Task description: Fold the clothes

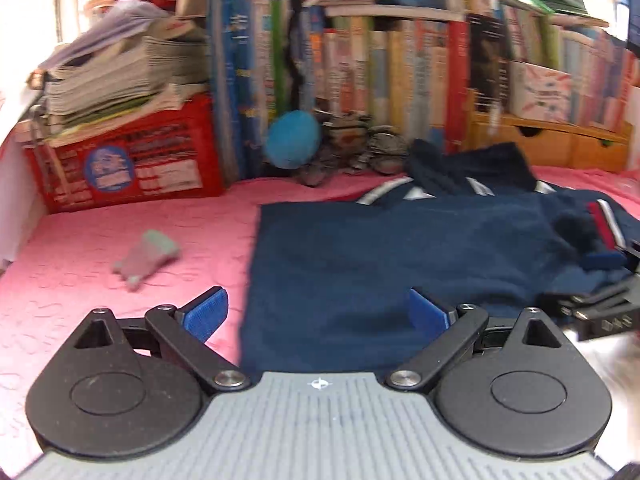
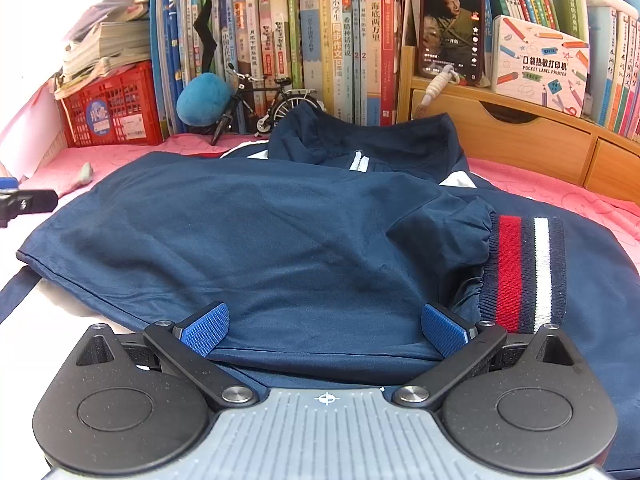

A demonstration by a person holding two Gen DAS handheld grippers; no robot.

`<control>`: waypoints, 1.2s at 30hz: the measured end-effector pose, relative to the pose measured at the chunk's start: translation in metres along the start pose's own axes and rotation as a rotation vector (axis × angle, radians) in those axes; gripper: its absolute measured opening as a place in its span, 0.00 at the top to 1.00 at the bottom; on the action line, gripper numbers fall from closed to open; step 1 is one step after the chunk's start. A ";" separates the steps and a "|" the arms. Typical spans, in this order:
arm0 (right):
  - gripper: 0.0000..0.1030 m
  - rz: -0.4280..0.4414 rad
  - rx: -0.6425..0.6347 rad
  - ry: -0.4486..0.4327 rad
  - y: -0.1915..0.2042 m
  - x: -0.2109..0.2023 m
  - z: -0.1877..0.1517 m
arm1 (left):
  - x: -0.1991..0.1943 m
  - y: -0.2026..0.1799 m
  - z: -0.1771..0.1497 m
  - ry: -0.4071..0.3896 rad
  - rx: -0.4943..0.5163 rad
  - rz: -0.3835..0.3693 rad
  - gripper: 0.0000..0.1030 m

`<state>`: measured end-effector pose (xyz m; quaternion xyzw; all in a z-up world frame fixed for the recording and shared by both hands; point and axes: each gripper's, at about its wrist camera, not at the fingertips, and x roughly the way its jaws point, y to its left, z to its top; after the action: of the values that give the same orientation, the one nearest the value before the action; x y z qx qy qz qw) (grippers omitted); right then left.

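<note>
- My left tool is spread wide, holding nothing, over the jacket's left edge on the pink cover.
- My right tool gapes empty above the jacket's near hem, its striped cuff just to the right.

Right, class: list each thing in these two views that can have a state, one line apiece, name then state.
left gripper: open, holding nothing
right gripper: open, jaws either side of the cloth
navy jacket: spread on the pink bedspread, sleeve folded across the body
striped cuff: lying on the jacket's front
phone: screen lit, propped upright against the books
wooden drawers: shut
</note>
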<state>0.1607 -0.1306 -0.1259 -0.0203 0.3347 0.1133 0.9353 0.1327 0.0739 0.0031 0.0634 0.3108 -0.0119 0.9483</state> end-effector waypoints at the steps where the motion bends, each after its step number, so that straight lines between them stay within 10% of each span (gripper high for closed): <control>1: 0.00 0.000 0.000 0.000 0.000 0.000 0.000 | -0.001 -0.007 -0.008 0.014 0.040 0.004 0.05; 4: 0.00 0.000 0.000 0.000 0.000 0.000 0.000 | 0.001 -0.016 -0.035 0.032 0.153 0.077 0.01; 12: 0.00 -0.003 -0.001 -0.001 0.000 0.000 0.000 | -0.015 0.058 -0.053 0.094 0.019 0.390 0.08; 18: 0.00 -0.003 0.000 -0.002 0.000 0.000 0.000 | -0.034 0.057 -0.013 -0.058 -0.162 0.164 0.10; 25: 0.00 -0.003 0.000 -0.003 0.001 0.000 0.000 | 0.038 -0.030 0.050 -0.091 -0.084 0.001 0.10; 36: 0.00 -0.006 0.000 -0.003 0.001 0.000 0.000 | 0.121 -0.025 0.061 0.069 -0.160 0.151 0.06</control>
<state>0.1604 -0.1296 -0.1256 -0.0211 0.3331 0.1105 0.9361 0.2645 0.0437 -0.0227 0.0112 0.3374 0.0868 0.9373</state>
